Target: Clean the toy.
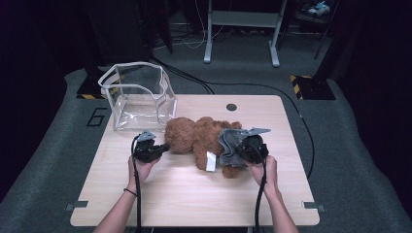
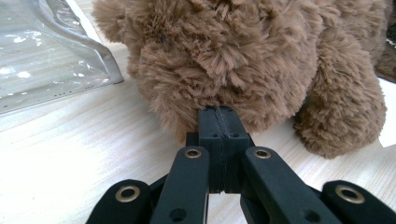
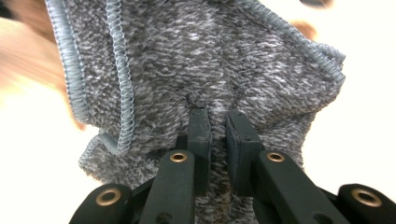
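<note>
A: Nearest, on the pale wooden table [image 1: 184, 194]?

B: Two hands. The left gripper [image 1: 163, 147] is pinched shut at the bear's [image 1: 199, 138] fluffy brown head, jaws pressed flat together against the fur. The right gripper [image 1: 233, 151] is clamped on a fold of grey knit cloth [image 1: 229, 145] at the bear's 3 o'clock side.

A: Up close?

B: The right gripper view shows the cloth's [image 3: 210, 60] speckled knit and ribbed blue edging; the left gripper view shows long fur [image 2: 243, 60].

A: Farther off?

B: A clear plastic bag [image 1: 138, 97] with white trim at the bear's 10 o'clock, just beside its head. A white tag [image 1: 211, 161] lies on the belly.
</note>
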Demonstrator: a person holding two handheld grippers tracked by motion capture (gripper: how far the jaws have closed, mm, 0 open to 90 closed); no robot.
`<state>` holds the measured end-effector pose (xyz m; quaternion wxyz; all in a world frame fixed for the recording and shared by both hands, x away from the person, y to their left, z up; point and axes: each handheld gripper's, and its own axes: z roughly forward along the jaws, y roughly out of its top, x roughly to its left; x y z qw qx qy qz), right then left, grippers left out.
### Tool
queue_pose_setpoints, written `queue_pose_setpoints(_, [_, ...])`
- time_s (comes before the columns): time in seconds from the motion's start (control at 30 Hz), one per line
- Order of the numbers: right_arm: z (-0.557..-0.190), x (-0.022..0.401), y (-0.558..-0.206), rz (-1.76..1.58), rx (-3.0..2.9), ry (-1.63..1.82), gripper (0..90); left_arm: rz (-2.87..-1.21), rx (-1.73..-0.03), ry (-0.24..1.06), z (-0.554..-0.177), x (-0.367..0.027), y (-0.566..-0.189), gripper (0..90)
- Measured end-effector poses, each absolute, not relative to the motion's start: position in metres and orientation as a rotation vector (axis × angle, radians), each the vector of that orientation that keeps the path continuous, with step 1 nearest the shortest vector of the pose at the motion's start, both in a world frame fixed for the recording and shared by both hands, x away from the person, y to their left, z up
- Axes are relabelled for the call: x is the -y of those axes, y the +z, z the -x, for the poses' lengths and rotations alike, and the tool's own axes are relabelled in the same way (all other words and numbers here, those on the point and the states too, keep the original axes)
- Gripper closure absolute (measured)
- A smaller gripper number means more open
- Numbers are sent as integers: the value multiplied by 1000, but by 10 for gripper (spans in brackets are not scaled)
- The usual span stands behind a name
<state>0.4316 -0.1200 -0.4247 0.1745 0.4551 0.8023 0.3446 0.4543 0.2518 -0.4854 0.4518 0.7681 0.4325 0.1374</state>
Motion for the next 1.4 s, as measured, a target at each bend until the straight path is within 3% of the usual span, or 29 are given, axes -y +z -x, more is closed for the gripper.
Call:
queue_pose_setpoints(0.2, [-440,78,-436,-1209,-2332,941,815,-1893,-1069,344,-454,-253,-485,899])
queue_pose_setpoints(0.4, [-441,66,-459,-1222,-2381,859,816,-1894,-1063,354,-454,-255,-484,899])
queue_pose_setpoints(1.2, [-396,101,-460,-1244,-2479,763,823,-1876,-1077,359,-453,-257,-485,900])
queue_pose_setpoints(1.4, [-395,102,-445,-1218,-2400,878,825,-1875,-1070,359,-453,-256,-484,900])
